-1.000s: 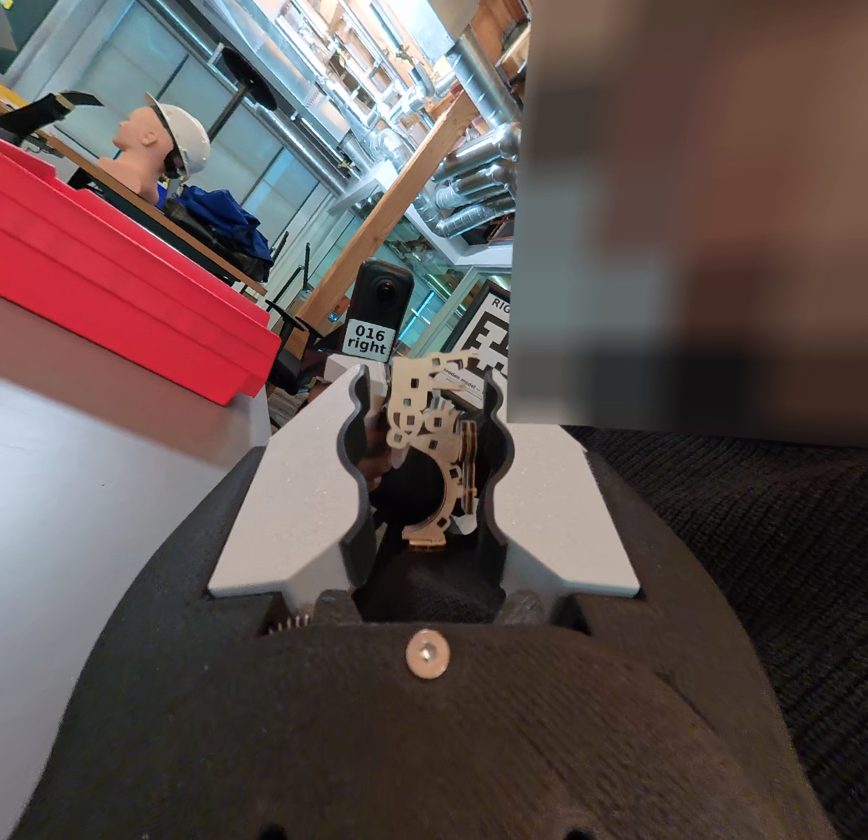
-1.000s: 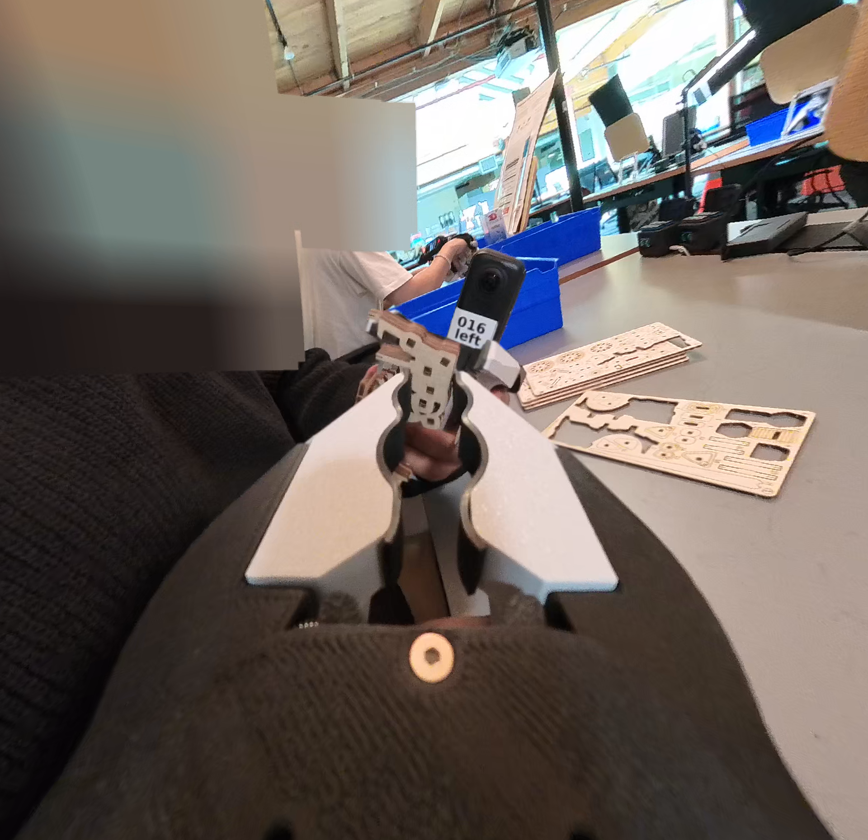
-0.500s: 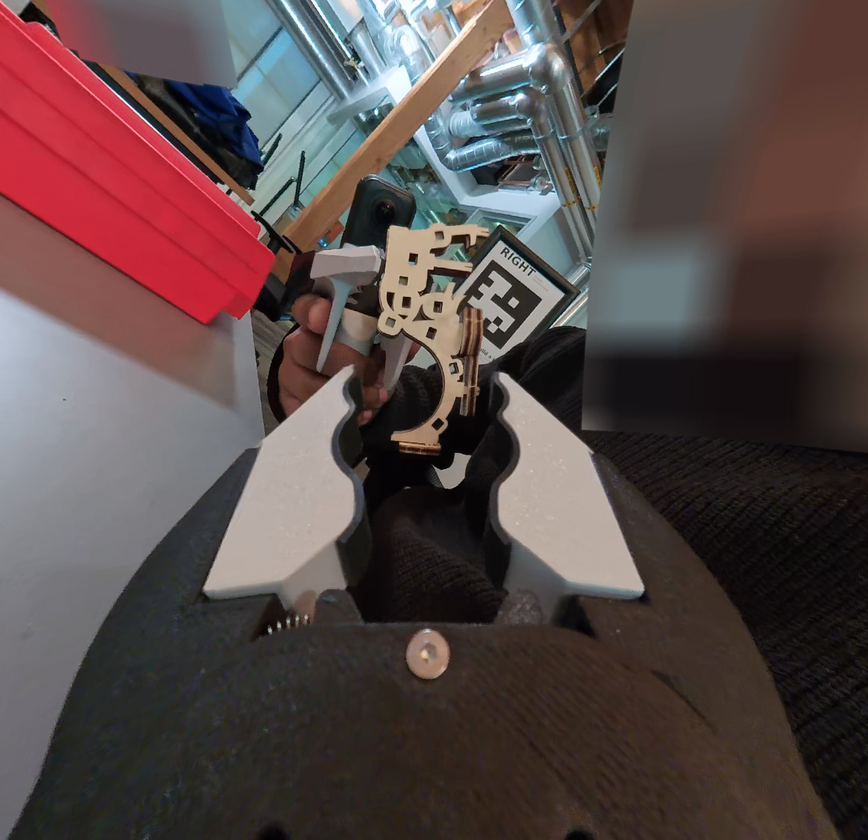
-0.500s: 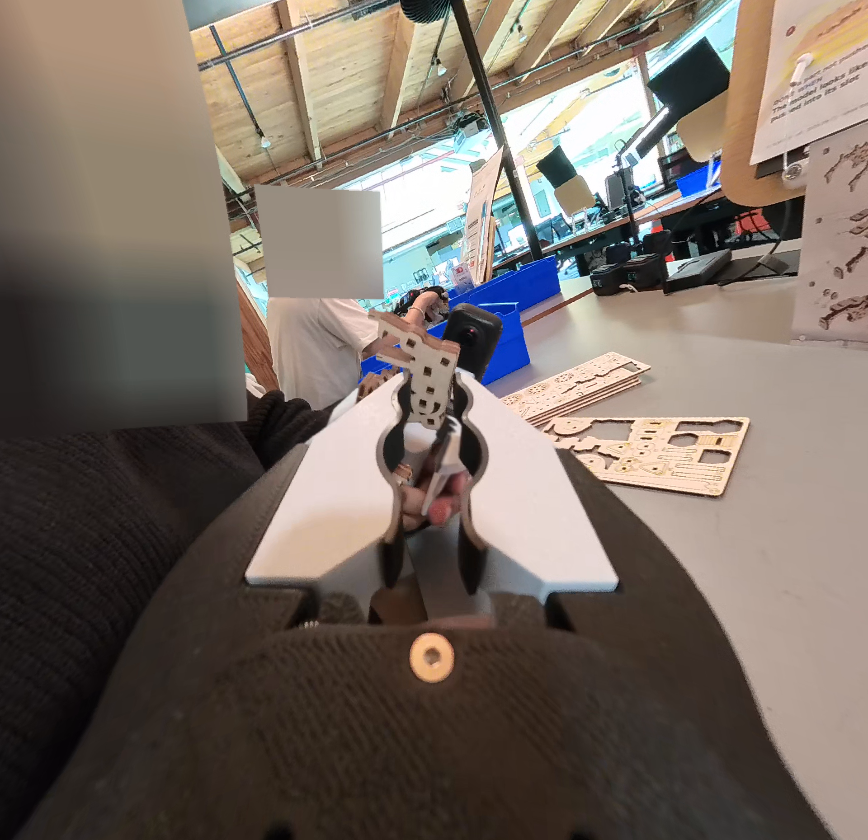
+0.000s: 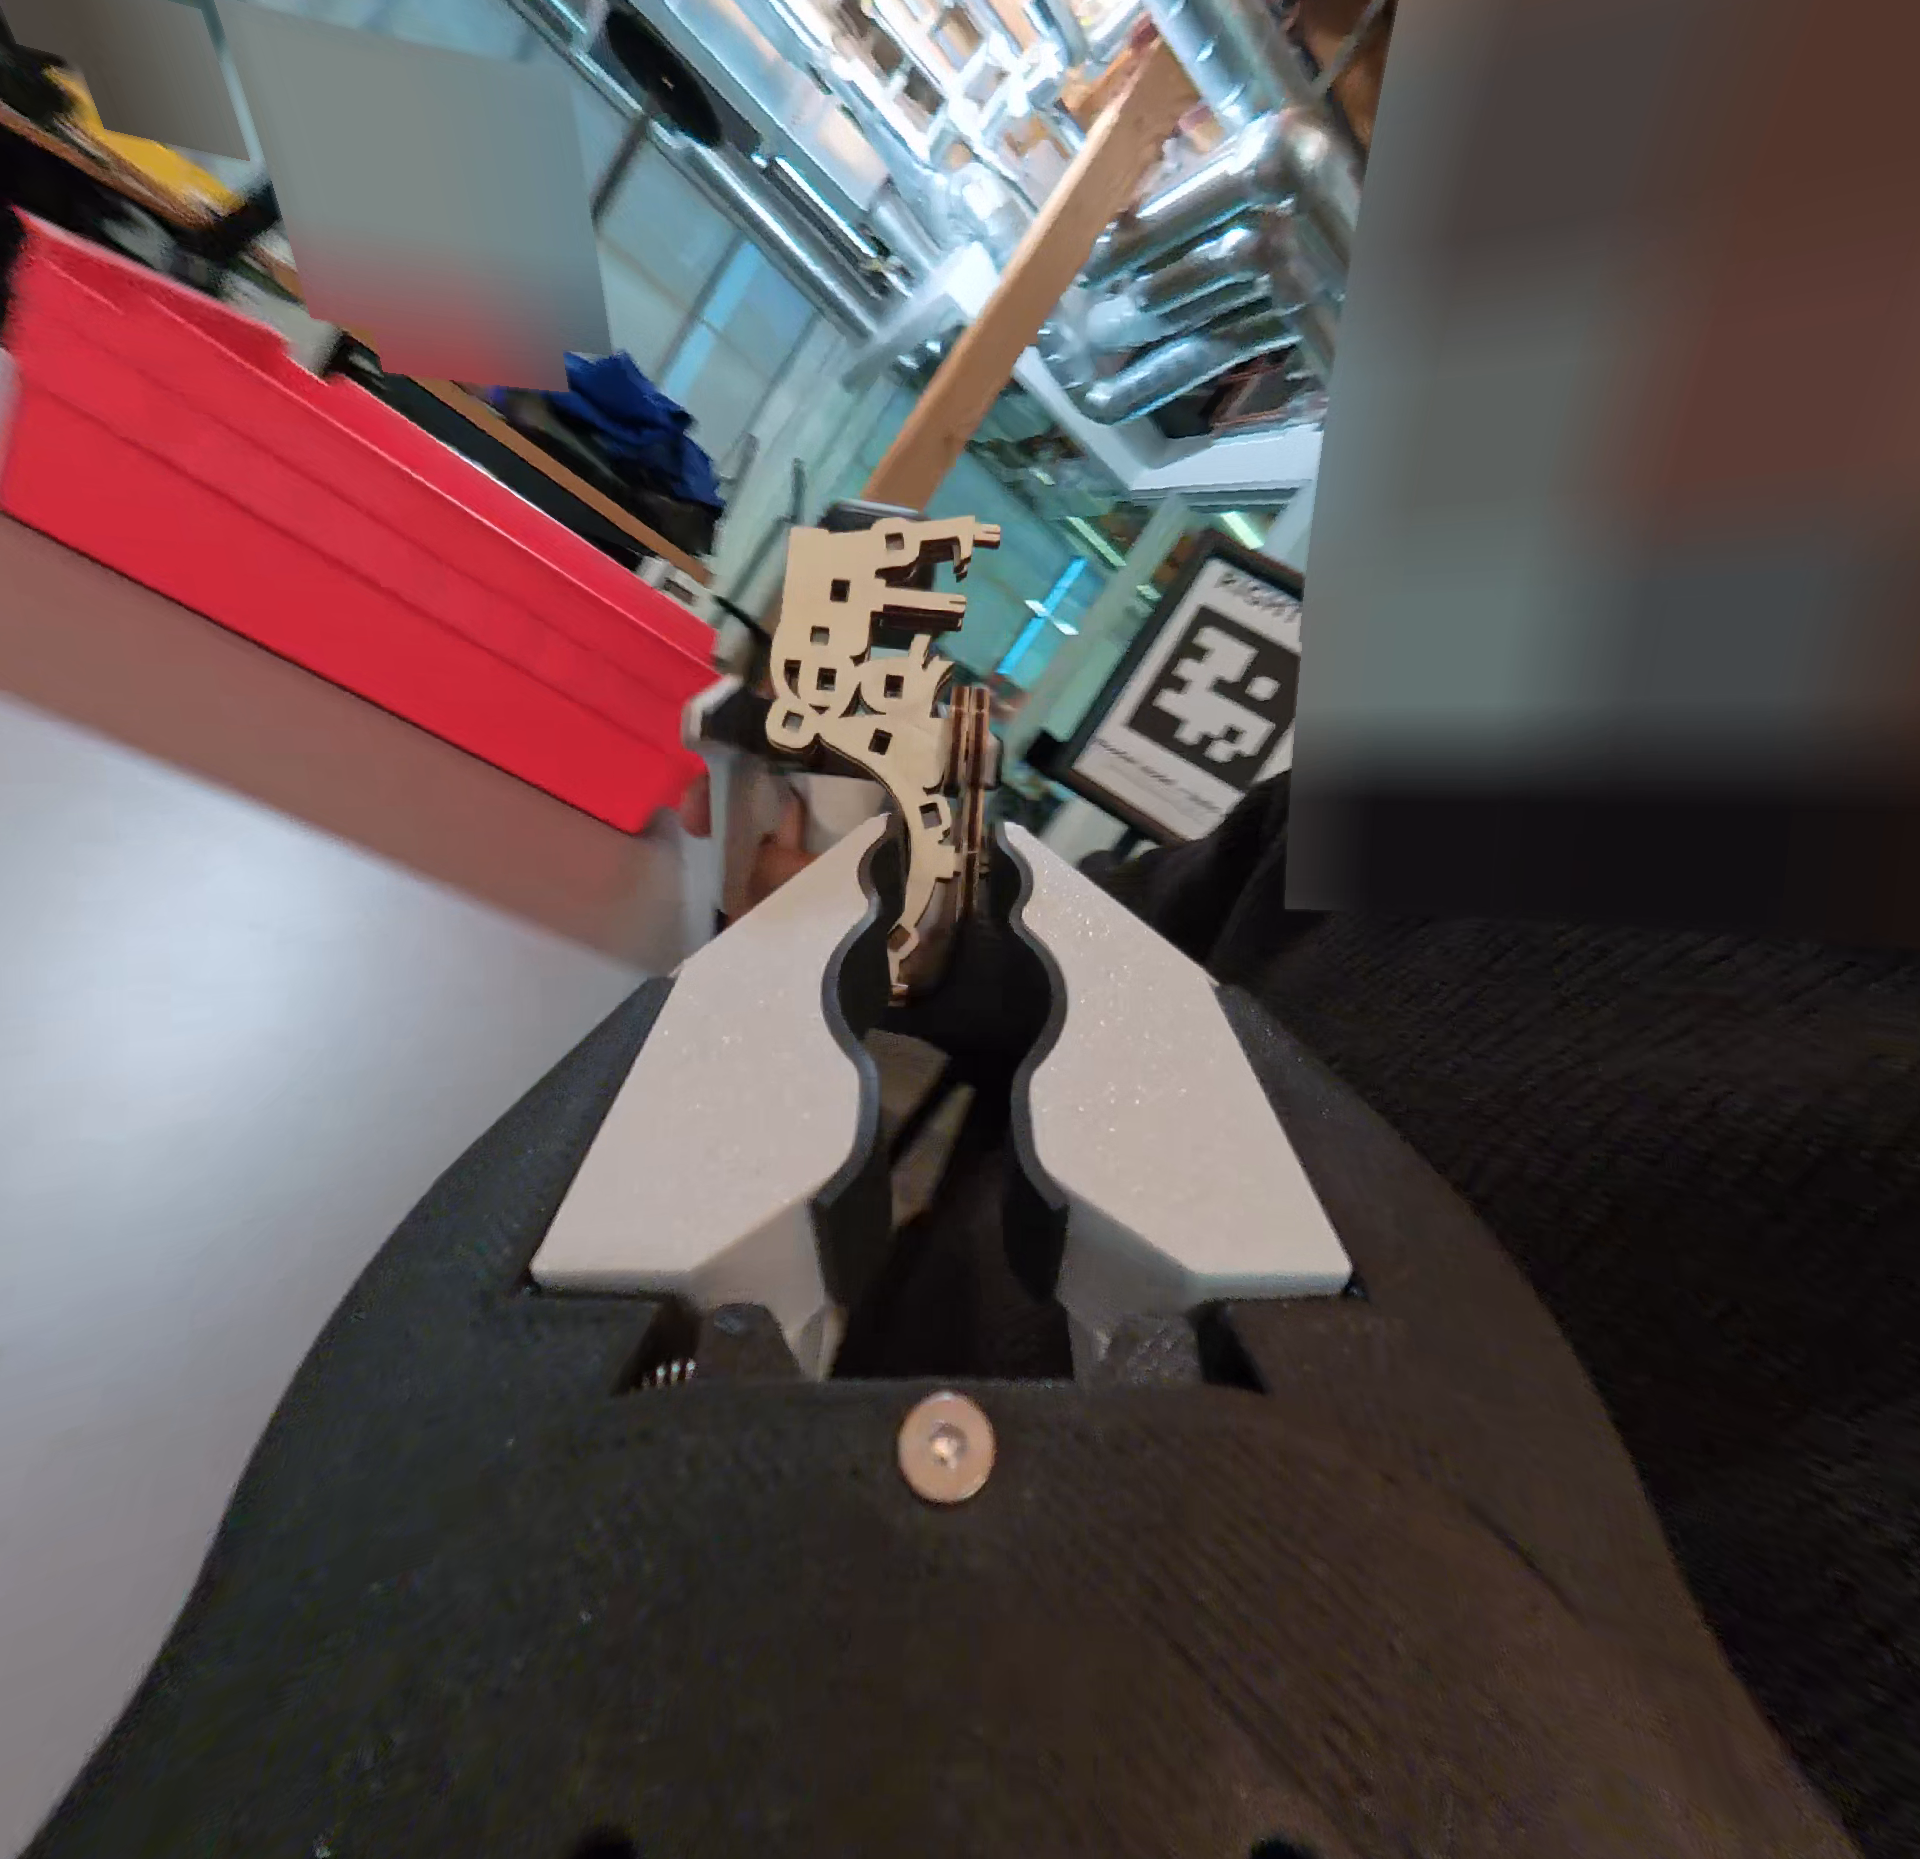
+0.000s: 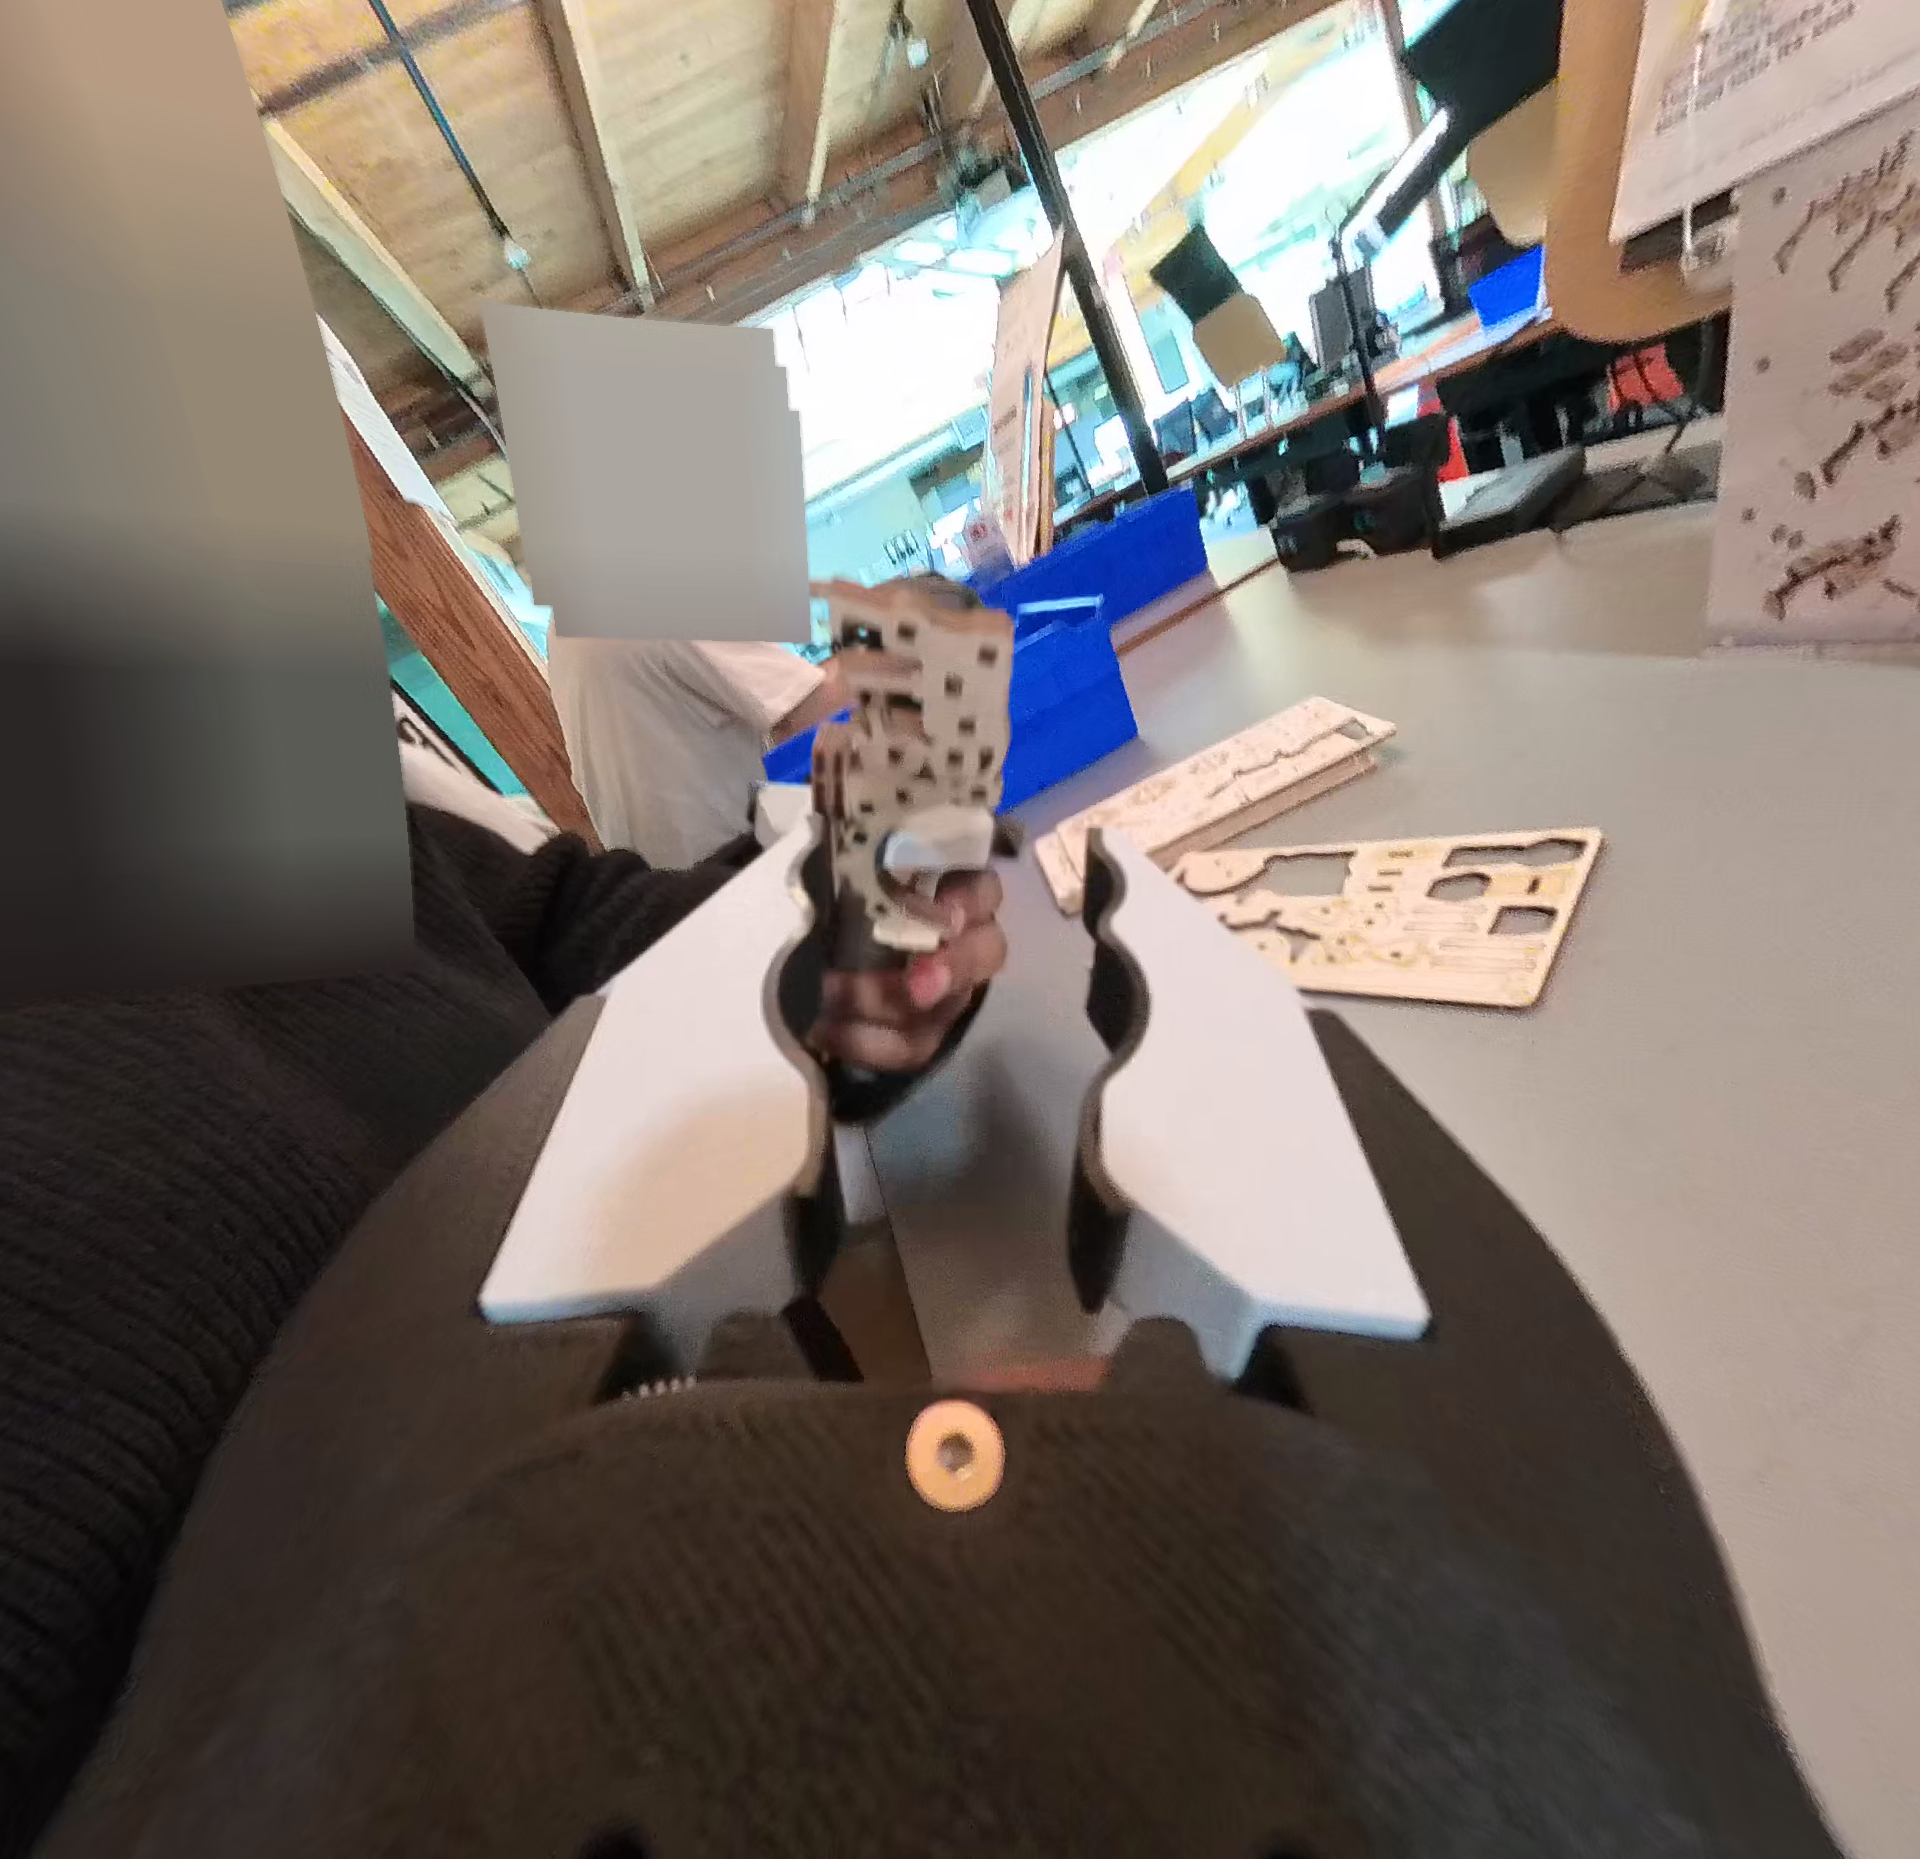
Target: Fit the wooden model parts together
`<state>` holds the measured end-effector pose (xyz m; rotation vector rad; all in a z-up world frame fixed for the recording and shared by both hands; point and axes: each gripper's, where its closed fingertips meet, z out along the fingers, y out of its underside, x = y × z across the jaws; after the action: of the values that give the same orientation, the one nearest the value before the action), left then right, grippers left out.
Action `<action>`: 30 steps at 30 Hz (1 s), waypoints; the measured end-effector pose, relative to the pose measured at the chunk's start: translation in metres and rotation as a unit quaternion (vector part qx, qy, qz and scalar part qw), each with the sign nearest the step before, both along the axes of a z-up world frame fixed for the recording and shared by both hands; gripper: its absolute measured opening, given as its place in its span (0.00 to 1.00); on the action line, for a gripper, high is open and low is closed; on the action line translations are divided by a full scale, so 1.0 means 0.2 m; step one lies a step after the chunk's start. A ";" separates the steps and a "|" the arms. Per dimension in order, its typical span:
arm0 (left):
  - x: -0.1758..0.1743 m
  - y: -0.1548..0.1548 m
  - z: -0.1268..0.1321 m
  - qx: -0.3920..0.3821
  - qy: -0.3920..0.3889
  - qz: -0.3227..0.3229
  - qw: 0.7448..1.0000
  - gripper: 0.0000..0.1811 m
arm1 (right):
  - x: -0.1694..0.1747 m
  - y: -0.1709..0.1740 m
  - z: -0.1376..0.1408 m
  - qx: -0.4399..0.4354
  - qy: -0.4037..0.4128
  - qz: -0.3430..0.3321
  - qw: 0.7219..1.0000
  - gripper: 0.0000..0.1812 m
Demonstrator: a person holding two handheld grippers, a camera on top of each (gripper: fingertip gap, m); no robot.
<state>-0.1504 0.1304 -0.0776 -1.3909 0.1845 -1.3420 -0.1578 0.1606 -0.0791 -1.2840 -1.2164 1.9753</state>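
A pale wooden model assembly (image 5: 883,687), flat with square holes and a curved lower arm, stands upright between my left gripper's tips. My left gripper (image 5: 945,841) is shut on its lower curved part. In the right wrist view the same assembly (image 6: 920,729) stands just beyond my right gripper (image 6: 953,839), which is open and empty, its jaws well apart on either side of it. The left gripper's grey fingers (image 6: 927,851) clamp the assembly there, with a hand (image 6: 914,978) below them.
Red trays (image 5: 312,521) sit on the grey table (image 5: 208,978) to the left. Wooden part sheets (image 6: 1403,916) and a stack of them (image 6: 1247,770) lie right of the grippers. Blue bins (image 6: 1070,687) and a person in white (image 6: 665,739) are behind. A black sleeve (image 6: 156,1186) fills the left. Left and right tips are no more than a few centimetres apart.
The assembly passed from one gripper to the other: my right gripper, shut on it before, has opened, and my left gripper, open before, has closed on its lower part.
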 end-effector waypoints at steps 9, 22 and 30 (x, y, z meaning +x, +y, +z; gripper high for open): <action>0.00 0.06 -0.13 0.075 0.313 0.137 0.937 0.07 | 0.00 -0.05 -0.03 0.113 0.010 -0.010 0.994 0.35; 0.11 0.01 -0.17 0.127 0.393 0.117 0.903 0.07 | 0.07 -0.13 -0.08 0.218 0.040 0.040 0.974 0.29; 0.15 -0.01 -0.20 0.130 0.416 0.104 0.894 0.07 | 0.08 -0.14 -0.05 0.198 0.063 0.056 0.977 0.23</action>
<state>-0.1206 0.1289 -0.1167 -1.6184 0.7325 -0.4509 -0.1412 0.1320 -0.0895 -0.8959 -1.5508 1.7390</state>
